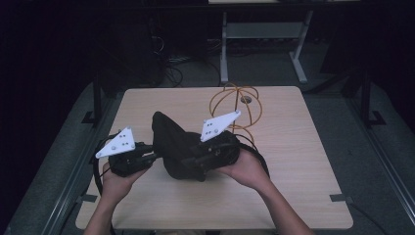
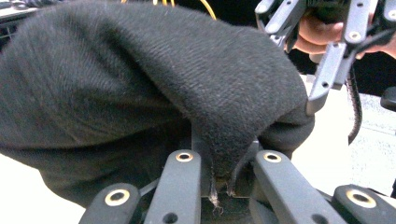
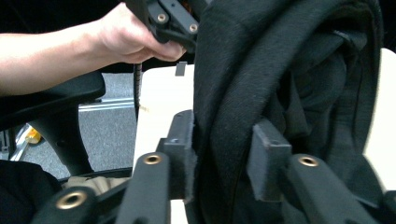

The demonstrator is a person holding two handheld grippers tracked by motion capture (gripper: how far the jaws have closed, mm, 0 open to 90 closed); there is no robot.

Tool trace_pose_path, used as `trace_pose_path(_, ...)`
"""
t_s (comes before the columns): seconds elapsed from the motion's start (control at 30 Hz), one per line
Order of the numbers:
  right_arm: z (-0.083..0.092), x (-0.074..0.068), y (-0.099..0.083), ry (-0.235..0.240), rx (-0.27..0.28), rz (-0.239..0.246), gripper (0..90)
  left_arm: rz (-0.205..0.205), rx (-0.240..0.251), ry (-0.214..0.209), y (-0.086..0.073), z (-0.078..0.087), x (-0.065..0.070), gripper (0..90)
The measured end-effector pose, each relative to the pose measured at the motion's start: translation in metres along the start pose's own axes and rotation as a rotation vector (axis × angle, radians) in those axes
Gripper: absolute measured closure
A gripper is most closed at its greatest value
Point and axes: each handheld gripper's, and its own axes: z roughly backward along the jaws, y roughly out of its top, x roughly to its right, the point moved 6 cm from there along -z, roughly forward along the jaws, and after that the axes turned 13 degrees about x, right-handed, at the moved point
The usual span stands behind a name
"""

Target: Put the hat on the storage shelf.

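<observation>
Black cloth (image 1: 176, 147), a thick bundle of dark fabric, is held up between the two grippers over the middle of the light wooden table (image 1: 303, 161), with one end rising to a peak toward the far side and its lower folds hanging close to the tabletop. The left gripper (image 1: 147, 157) has its jaws pinched tight on a narrow fold of the cloth's edge, as the left gripper view shows at the fold (image 2: 219, 163). The right gripper (image 1: 195, 160) has a thicker fold running between its jaws; in the right gripper view one pad touches the fabric (image 3: 224, 140) and the other seems to stand a little off it, so the jaws look partly open around the cloth rather than clamped. A yellow wire basket (image 1: 235, 105) stands just behind the right gripper near the far edge of the table, close enough to crowd that side. The near half of the tabletop and its right side are bare wood, with free room there. Both forearms come in from the near edge, the left hand (image 1: 115, 183) and right hand (image 1: 247, 171) cupped under their grippers, jaws pointing inward toward each other.
</observation>
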Motion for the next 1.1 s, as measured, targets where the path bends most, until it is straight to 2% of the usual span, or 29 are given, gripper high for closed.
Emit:
trace_pose_path(0.03, 0.003, 0.0, 0.001, -0.005, 0.014, 0.005, 53.7, -0.012, -0.01, -0.003, 0.005, 0.0, -0.001, 83.6)
trace_pose_path(0.07, 0.003, 0.0, 0.001, -0.005, 0.014, 0.005, 53.7, -0.012, -0.01, -0.003, 0.005, 0.0, -0.001, 83.6)
trace_pose_path(0.1, 0.008, 0.001, 0.002, -0.016, 0.036, 0.006, 48.6, -0.02, -0.024, 0.0, 0.009, 0.001, -0.002, 83.6)
trace_pose_path(0.2, 0.014, 0.001, 0.0, -0.026, 0.041, -0.001, 46.5, -0.018, -0.026, 0.0, 0.011, 0.002, -0.004, 83.6)
trace_pose_path(0.27, 0.021, 0.004, -0.005, -0.05, 0.045, 0.008, 43.0, -0.007, -0.02, -0.001, 0.014, 0.004, -0.007, 83.6)
trace_pose_path(0.33, 0.027, 0.006, -0.009, -0.06, 0.049, -0.006, 41.2, -0.002, -0.018, 0.002, 0.015, 0.007, -0.011, 83.6)
trace_pose_path(0.37, 0.036, 0.008, -0.015, -0.082, 0.05, -0.011, 40.0, 0.002, -0.016, 0.002, 0.016, 0.009, -0.013, 83.6)
trace_pose_path(0.4, 0.036, 0.008, -0.015, -0.082, 0.05, -0.011, 40.0, 0.008, -0.015, 0.004, 0.016, 0.01, -0.015, 83.6)
trace_pose_path(0.53, 0.054, 0.015, -0.032, -0.13, 0.038, -0.027, 38.2, 0.018, -0.019, 0.014, 0.019, 0.013, -0.022, 83.6)
trace_pose_path(0.6, 0.066, 0.016, -0.041, -0.15, 0.05, -0.038, 37.6, 0.015, -0.037, 0.013, 0.02, 0.013, -0.025, 83.6)
trace_pose_path(0.8, 0.084, 0.017, -0.056, -0.182, 0.049, -0.058, 37.5, 0.013, -0.07, -0.001, 0.026, 0.012, -0.031, 83.5)
trace_pose_path(1.0, 0.105, 0.02, -0.085, -0.255, 0.031, -0.074, 35.3, 0.013, -0.066, -0.007, 0.034, 0.013, -0.038, 83.5)
trace_pose_path(1.1, 0.12, 0.023, -0.105, -0.298, 0.043, -0.109, 34.8, 0.017, -0.059, -0.015, 0.04, 0.011, -0.043, 83.5)
